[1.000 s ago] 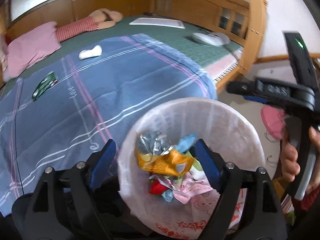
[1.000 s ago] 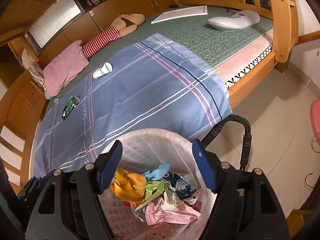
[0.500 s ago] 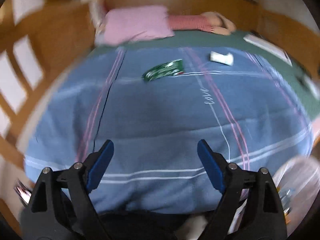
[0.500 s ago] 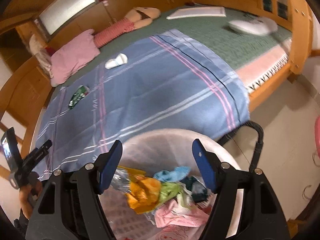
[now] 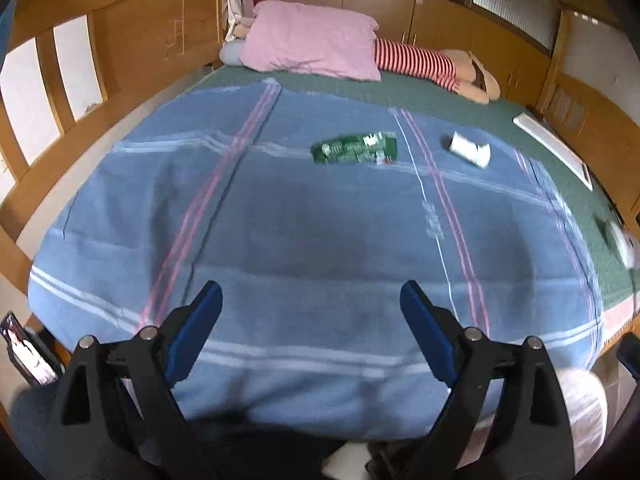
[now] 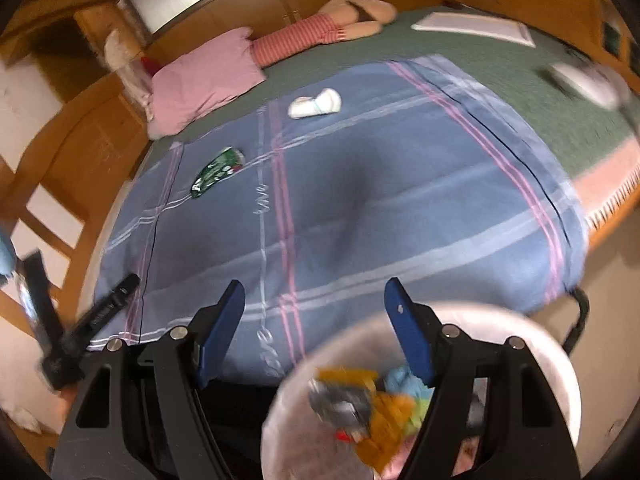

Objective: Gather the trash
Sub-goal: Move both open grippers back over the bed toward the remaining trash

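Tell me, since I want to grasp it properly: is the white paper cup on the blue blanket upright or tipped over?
Tipped over: the white paper cup lies on its side on the blue striped blanket.

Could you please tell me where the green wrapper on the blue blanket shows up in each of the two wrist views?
Left wrist view: the green wrapper lies just above the middle of the picture, left of the white paper cup.
Right wrist view: the green wrapper lies in the upper left, below and left of the cup.
Shared landmark: the pink pillow at the head of the bed.
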Action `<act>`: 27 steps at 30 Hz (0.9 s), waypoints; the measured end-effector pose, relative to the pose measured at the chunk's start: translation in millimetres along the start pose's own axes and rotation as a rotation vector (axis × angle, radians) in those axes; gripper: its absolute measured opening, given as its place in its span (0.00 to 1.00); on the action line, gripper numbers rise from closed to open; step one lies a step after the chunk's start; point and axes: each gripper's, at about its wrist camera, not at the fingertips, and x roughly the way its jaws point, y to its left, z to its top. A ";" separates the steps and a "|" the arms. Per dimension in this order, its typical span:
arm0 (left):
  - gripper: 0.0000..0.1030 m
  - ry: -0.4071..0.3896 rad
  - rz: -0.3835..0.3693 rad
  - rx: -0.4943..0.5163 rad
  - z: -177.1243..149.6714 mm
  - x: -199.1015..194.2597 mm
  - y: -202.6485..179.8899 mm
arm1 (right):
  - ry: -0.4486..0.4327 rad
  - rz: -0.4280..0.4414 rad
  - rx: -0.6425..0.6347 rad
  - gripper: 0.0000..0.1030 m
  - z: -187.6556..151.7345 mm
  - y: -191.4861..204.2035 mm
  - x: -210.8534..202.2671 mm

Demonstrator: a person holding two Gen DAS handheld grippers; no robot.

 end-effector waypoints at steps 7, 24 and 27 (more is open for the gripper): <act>0.93 -0.053 0.088 -0.042 75.7 21.4 52.0 | 0.079 0.059 -0.083 0.69 69.2 71.6 81.1; 0.95 0.166 0.181 -0.257 98.9 100.3 143.1 | 0.170 -0.008 -0.033 0.59 196.0 182.2 354.7; 0.95 0.214 0.183 -0.301 95.7 106.0 153.4 | 0.291 0.114 -0.048 0.36 178.5 188.6 359.2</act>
